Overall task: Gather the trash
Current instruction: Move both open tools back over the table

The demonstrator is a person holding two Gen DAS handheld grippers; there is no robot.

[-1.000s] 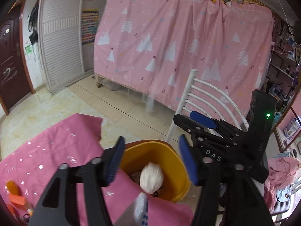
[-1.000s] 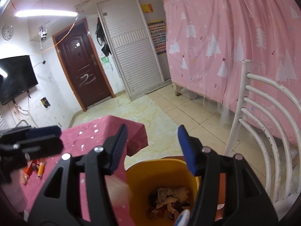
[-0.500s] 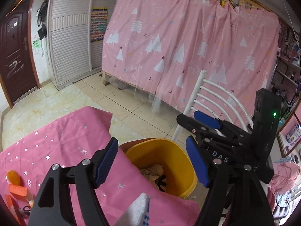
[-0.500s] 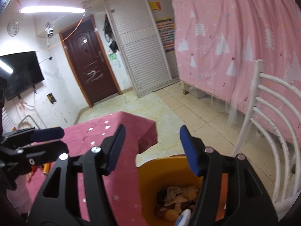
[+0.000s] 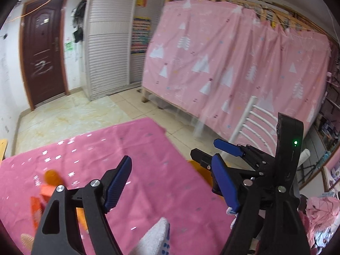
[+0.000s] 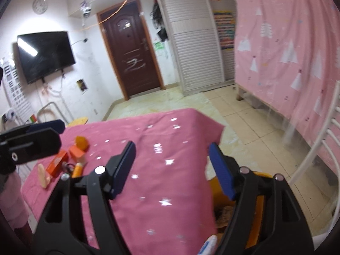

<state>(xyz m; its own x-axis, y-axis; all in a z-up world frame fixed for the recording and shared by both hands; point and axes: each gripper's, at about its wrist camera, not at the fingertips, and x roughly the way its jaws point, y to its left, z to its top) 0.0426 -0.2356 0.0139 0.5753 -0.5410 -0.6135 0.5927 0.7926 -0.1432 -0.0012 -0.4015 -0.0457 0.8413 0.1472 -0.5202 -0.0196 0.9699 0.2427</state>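
Both my left claw (image 5: 171, 182) and right claw (image 6: 172, 169) gape empty; the yellow bin (image 6: 260, 206) holds some scraps, while orange litter (image 6: 63, 161) waits on the surface (image 6: 170, 131).

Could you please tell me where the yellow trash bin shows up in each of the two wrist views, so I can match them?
Left wrist view: only a sliver of the yellow trash bin shows, right of centre, at the tablecloth's edge beside the right gripper.
Right wrist view: the bin sits lower right, behind the right-hand finger, trash visible inside.
Shared landmark: the white chair, just beyond the bin in both.
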